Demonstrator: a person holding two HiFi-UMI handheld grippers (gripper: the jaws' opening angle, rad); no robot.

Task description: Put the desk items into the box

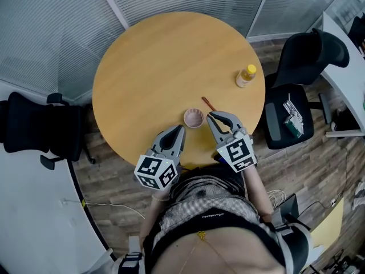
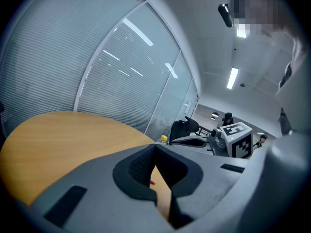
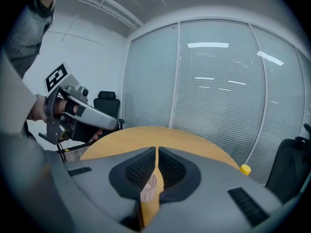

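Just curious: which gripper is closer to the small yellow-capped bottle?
Right. The right gripper lies below-left of the small yellow-capped bottle in the head view; the left gripper sits farther left.

Head cam looks steeply down from above the person, taking in the whole round worktop [image 1: 154,56]. The two gripper views sit low at its near edge, peering close along their own jaws across the wood toward the blinds [image 3: 218,81]. All three catch the yellow-capped bottle [image 1: 246,76].
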